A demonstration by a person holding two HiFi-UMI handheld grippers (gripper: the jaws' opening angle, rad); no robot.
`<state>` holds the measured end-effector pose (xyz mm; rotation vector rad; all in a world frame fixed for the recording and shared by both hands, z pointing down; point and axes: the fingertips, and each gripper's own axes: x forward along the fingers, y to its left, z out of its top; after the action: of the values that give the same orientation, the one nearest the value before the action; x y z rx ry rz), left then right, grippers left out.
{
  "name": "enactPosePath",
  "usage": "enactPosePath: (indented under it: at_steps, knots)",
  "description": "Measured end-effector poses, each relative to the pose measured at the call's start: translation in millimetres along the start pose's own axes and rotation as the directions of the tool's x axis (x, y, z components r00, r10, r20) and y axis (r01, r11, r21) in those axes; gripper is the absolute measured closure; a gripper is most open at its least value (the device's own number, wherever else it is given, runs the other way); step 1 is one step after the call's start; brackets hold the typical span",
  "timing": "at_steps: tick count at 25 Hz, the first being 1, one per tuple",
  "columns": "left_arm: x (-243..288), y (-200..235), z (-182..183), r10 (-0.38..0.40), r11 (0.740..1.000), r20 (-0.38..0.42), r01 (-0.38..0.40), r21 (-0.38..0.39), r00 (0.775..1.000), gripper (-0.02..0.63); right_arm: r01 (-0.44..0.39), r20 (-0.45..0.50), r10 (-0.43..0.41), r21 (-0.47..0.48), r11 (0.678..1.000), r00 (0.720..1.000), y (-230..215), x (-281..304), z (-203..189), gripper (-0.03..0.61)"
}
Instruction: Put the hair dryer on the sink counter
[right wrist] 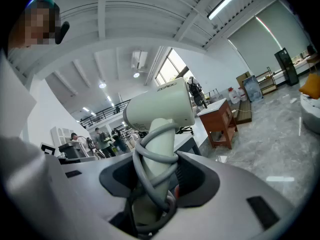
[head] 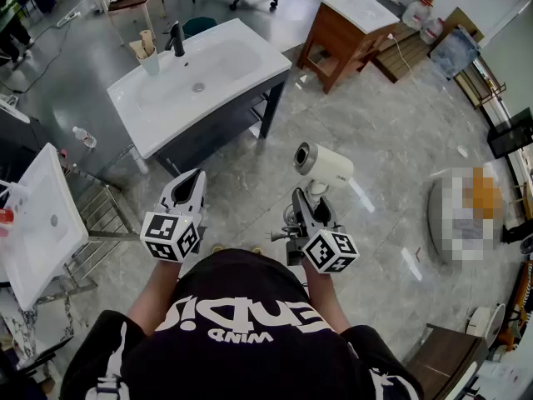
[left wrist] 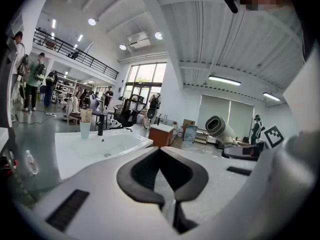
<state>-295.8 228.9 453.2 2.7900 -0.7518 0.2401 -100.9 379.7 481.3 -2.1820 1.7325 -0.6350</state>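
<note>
A white hair dryer (head: 326, 165) stands upright in my right gripper (head: 311, 211), which is shut on its handle; the grey cord is wound around that handle (right wrist: 156, 159). The barrel (right wrist: 159, 108) points left above the jaws. My left gripper (head: 185, 197) hangs beside it, jaws shut with nothing between them (left wrist: 164, 194). The white sink counter (head: 158, 119) with its basin and black faucet (head: 176, 38) lies ahead and to the left, well apart from both grippers. From the left gripper view the same sink counter (left wrist: 75, 154) sits low on the left and the hair dryer (left wrist: 220, 129) on the right.
A cup with brushes (head: 148, 55) stands by the faucet. Another white basin (head: 37, 223) on a metal rack is at the far left, with a small bottle (head: 83, 137) on the floor. A wooden vanity (head: 350, 36) stands at the back right. Grey marble floor lies between me and the sink.
</note>
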Motion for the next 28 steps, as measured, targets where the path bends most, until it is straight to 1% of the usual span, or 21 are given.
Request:
enactPosePath:
  at_steps: [6, 11, 18, 22, 28]
  knots:
    - [10.4, -11.1, -1.6, 0.004, 1.000, -0.007, -0.004, 0.003, 1.000, 0.606, -0.013, -0.006, 0.013, 0.011, 1.000, 1.000, -10.7, 1.8, 5.5, 0.364]
    - [21.7, -24.5, -0.5, 0.031, 1.000, -0.006, -0.031, 0.002, 1.000, 0.606, -0.043, -0.041, 0.044, 0.013, 0.999, 0.998, -24.1, 2.8, 9.8, 0.364]
    - [38.9, -48.3, -2.8, 0.073, 0.997, 0.031, -0.073, -0.011, 0.997, 0.606, -0.083, -0.101, 0.081, -0.013, 0.996, 0.992, -48.6, 5.3, 15.6, 0.364]
    - [50.1, -53.5, -2.3, 0.078, 0.997, 0.041, -0.077, -0.008, 0.996, 0.606, -0.078, -0.099, 0.076, -0.022, 0.997, 0.992, -60.3, 13.6, 20.5, 0.364]
    - [78.8, -46.5, 2.7, 0.073, 0.997, 0.057, -0.073, 0.002, 0.996, 0.606, -0.080, -0.076, 0.078, -0.021, 0.997, 0.994, -73.9, 39.3, 28.7, 0.364]
